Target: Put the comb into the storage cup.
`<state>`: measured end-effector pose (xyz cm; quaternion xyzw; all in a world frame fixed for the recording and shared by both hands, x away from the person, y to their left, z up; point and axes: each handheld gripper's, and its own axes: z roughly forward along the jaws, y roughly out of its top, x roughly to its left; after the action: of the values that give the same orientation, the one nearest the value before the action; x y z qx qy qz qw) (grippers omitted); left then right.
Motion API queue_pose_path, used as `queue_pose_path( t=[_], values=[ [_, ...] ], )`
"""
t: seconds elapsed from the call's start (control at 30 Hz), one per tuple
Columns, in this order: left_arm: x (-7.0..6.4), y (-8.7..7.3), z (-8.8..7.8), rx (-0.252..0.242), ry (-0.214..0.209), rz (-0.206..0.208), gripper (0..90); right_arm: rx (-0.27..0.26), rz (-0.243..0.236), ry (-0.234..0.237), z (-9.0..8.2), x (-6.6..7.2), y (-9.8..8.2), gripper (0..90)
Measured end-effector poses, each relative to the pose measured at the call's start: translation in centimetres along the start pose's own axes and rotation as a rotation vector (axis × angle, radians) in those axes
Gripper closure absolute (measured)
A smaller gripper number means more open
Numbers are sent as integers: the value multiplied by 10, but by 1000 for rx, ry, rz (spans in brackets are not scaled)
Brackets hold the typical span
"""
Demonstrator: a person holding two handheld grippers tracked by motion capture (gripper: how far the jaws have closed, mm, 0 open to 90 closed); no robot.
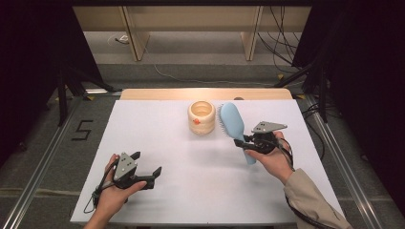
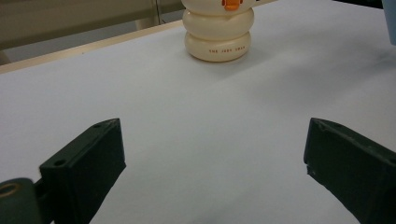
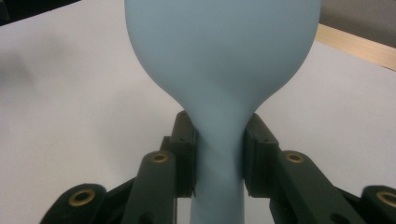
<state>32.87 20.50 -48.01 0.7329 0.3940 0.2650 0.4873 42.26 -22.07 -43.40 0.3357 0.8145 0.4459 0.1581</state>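
High view looks down from the person's side toward 12 o'clock; both gripper views sit low and close, sharing the white table (image 1: 157, 143) and blue hairbrush (image 3: 219, 60)

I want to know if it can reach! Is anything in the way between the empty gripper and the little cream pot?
No, nothing visible. The left hand-held gripper has its jaws wide apart, and bare white table lies between it and the cream pot. The blue hairbrush sits off to the side.

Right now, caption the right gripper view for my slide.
Right gripper clamps the light blue hairbrush by its neck.
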Motion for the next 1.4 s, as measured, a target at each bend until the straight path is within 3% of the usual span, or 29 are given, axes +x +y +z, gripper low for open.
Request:
queue_pose_path(
  t=[1.4],
  values=[
    [0, -1, 1, 0, 1, -3, 48, -122, 62, -48, -1, 0, 12, 702]
  ],
)
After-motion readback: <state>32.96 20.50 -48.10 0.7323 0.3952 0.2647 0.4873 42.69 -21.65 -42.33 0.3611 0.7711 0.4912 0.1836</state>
